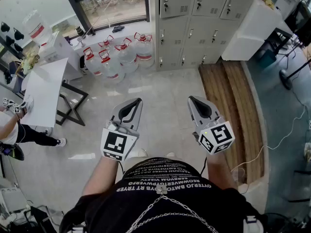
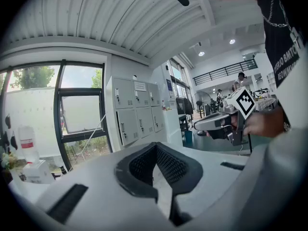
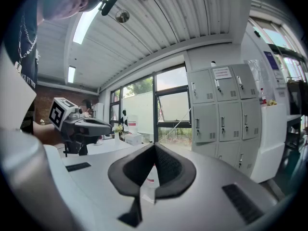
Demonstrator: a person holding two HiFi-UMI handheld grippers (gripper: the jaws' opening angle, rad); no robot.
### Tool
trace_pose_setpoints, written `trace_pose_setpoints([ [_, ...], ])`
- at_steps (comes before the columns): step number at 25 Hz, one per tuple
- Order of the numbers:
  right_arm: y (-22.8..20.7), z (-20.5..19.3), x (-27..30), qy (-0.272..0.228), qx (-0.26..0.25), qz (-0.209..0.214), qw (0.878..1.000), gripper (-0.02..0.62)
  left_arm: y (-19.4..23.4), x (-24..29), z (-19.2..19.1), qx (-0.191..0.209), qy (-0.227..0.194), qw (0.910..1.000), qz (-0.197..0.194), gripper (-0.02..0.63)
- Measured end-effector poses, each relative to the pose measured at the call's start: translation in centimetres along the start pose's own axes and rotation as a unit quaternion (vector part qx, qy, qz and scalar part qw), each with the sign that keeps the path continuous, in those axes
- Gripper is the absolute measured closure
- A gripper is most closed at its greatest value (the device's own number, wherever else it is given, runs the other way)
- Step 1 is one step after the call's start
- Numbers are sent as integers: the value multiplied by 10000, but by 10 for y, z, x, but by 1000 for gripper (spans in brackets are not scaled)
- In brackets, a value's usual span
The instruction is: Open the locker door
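- Head view: the person's head is out of frame; only the shirt (image 1: 165,191) and forearms show, and the shirt's white print is upside down and hard to read.
- A second person (image 1: 12,130) is cut off by the left edge.
- The water jugs (image 1: 119,57) under the window carry red labels too small to read.
- The left gripper (image 1: 133,105) and right gripper (image 1: 195,103) are held side by side above the floor and touch nothing.
- The lockers (image 1: 194,13) stand at the far wall, all visible doors closed, well apart from both grippers; their top row is cut off.
- Left gripper view: the left gripper's (image 2: 155,147) jaws meet at the tips with nothing between them.
- A small label (image 2: 140,86) on a top locker door is unreadable.
- The right gripper shows at the right, in the person's hand.
- Right gripper view: the right gripper's (image 3: 154,149) jaws are pressed together and empty.
- A paper notice (image 3: 221,73) on a top locker door is too small to read, and the gripper's body hides the lowest lockers.
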State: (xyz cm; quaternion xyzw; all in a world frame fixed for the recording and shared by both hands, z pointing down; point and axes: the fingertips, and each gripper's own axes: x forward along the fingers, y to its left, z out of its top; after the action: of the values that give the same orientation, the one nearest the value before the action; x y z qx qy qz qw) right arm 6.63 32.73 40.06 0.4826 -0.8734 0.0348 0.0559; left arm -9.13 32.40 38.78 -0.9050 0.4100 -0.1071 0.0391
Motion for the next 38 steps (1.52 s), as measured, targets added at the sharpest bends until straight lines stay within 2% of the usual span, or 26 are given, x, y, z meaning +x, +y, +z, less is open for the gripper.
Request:
trace_pose_setpoints([
  [3,14,0,11,75,-69,39,9999,600,15,-9,1,30,-59,9999,87,607],
  [10,52,-1,32,27,210,-27,9998,600,41,-35,-15,231,1,9997,-38,607],
  [13,67,4,44,-14,202,-47,9998,598,61,-41,-19,87,-45,9999,-91,607],
  [20,86,2,65,122,256,-445,9986,598,101,-55,-19,98,-258,9992,-298,607],
  [25,99,-5,73,340,263,-688,9967,598,113,-61,-42,-78,-123,9987,-495,607],
  [33,91,-12,71,524,295,-845,9946,567,117,-51,-59,-387,-142,9976,-554,607],
  [38,68,-29,82,588,549,-722,9941,565,114,-28,-61,-323,-32,9980,-547,607],
])
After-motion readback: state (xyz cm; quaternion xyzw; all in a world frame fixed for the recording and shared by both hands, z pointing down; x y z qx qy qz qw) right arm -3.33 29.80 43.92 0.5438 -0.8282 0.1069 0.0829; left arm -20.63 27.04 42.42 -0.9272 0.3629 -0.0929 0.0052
